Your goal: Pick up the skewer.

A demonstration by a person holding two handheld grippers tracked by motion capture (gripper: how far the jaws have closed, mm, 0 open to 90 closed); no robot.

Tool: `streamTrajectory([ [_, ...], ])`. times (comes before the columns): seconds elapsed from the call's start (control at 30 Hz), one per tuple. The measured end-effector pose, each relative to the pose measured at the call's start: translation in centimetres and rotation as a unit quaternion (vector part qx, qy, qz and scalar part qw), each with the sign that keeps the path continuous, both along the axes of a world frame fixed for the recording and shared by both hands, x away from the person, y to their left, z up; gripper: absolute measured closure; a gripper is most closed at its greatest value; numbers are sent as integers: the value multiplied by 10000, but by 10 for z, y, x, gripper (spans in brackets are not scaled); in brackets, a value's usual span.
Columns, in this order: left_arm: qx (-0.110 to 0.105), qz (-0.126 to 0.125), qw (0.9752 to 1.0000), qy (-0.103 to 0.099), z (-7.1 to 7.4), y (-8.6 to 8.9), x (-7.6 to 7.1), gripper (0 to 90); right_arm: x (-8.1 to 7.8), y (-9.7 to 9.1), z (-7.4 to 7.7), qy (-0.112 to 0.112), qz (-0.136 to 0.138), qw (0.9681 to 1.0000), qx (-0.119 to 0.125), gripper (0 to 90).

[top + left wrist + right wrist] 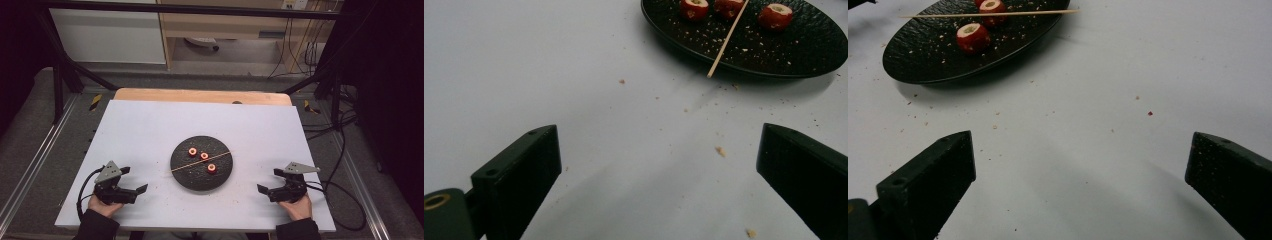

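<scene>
Skewer [201,161] lies across plate [182,175] centre-frame, long axis lower-left to upper-right, btwn left gripper [134,181] and right gripper [267,181], both wide, empty; prob. equidistant.

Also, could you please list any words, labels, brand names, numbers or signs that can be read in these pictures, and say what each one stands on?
None can be read.
The black plate, the wooden skewer and the three red cored fruits bear no lettering.
The white table is unmarked.
The left hand-held gripper and right hand-held gripper show no label.
The yellow-and-black striped markers on the floor carry a pattern, not text.
</scene>
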State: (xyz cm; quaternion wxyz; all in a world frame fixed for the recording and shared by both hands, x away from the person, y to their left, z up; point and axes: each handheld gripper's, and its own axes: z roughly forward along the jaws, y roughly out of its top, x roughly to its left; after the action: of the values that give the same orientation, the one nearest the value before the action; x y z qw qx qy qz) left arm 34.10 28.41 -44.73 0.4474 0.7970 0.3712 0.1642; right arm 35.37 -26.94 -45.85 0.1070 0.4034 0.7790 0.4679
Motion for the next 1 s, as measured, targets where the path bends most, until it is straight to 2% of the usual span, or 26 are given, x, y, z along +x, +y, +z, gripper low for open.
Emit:
streamTrajectory([
  [0.5,46,8,10000,44,4,-6,1,45,-1,-1,2,-46,-25,10000,11,7],
  [0.83,159,-83,9998,16,18,-15,3,57,-1,-2,2,-30,-8,10000,-16,8],
  [1.0,274,-152,9995,-3,24,-23,4,109,-1,-1,1,-30,8,10000,-61,9],
])
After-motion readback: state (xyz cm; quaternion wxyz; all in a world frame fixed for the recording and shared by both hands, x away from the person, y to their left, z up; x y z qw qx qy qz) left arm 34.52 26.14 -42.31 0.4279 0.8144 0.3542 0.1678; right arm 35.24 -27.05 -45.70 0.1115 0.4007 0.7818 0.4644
